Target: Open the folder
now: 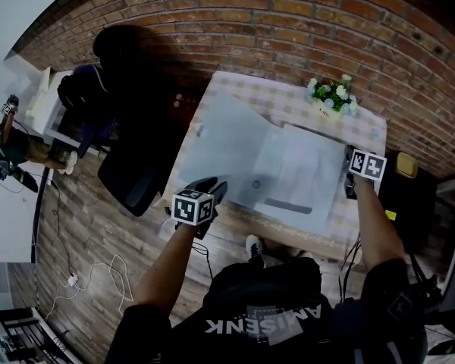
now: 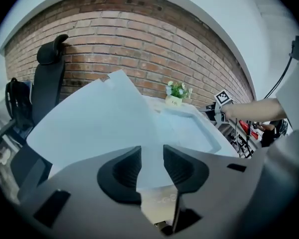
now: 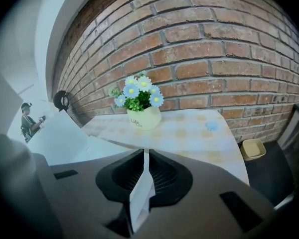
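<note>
**Folder lies open on the worktop, front cover raised by the left gripper**

A pale blue-grey plastic folder (image 1: 288,169) lies near the middle of the worktop (image 1: 288,97), a small table under a cream-and-white checked cloth set against a red brick wall (image 1: 288,21). The folder is open. Its back half lies flat on the cloth with pale sheets (image 1: 307,169) on it and a dark grey clip bar (image 1: 288,205) along its near edge. Its front cover (image 1: 220,139) stands tilted up on the left side, reaching out past the table's left edge.

The left gripper (image 1: 218,186) is at the near left corner of the folder. In the left gripper view its jaws stand apart (image 2: 152,156). The lower edge of the raised cover (image 2: 99,123) shows broad-face in the gap between them, and neither pad is seen pressing on it.

The right gripper (image 1: 351,179) is at the folder's right edge. In the right gripper view its jaws are closed (image 3: 146,156) on a thin white edge of the folder, which stands edgewise between the ribbed pads.

A small cream pot of white and blue daisies (image 1: 332,97) stands at the far right of the table, well apart from both grippers (image 3: 139,108). A black office chair (image 1: 133,165) stands left of the table on the wooden plank floor (image 1: 83,233).
</note>
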`<state>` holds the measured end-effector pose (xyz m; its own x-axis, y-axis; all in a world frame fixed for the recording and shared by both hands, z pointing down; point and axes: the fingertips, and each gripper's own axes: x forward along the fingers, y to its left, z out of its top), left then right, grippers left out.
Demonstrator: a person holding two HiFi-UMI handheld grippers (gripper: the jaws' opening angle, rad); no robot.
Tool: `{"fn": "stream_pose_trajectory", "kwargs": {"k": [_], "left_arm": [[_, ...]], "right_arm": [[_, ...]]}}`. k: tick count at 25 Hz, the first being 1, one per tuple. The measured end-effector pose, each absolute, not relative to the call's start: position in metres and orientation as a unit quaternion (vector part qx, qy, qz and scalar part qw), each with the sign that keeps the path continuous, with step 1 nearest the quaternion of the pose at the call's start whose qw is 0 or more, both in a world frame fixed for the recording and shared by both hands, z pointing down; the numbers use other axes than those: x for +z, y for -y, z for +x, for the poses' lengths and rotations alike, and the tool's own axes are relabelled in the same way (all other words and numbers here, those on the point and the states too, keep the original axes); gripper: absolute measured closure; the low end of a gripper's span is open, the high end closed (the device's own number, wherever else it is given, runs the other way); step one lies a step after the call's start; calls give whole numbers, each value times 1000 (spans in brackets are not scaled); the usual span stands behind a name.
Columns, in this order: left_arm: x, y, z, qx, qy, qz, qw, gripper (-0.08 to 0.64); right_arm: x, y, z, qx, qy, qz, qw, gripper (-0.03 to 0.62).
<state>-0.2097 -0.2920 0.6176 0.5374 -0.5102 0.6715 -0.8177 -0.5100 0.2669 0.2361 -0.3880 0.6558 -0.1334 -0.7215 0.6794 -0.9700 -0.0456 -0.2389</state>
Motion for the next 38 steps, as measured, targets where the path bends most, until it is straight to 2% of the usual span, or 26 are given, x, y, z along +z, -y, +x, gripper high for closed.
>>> {"fn": "stream_pose_trajectory", "kwargs": {"k": [8,17,23,28,32,38], "left_arm": [[575,285,-159,197,418,839,286,413],[537,281,-111,155,435,855,236,413],[499,276,-72,132,414,883,177,413],[465,275,-48,107,407,894,154,437],[439,272,-34,86,409,899,131,514],[408,278,-16,65,407,904,117,540]], "right_arm": [[607,370,223,324,708,610,144,531],[539,334,222,287,751,585,108,532],[478,308,215,247,783,566,68,532],[432,283,208,216,805,550,46,532],[407,264,214,197,810,551,37,534],[380,245,236,190,794,577,10,534]]}}
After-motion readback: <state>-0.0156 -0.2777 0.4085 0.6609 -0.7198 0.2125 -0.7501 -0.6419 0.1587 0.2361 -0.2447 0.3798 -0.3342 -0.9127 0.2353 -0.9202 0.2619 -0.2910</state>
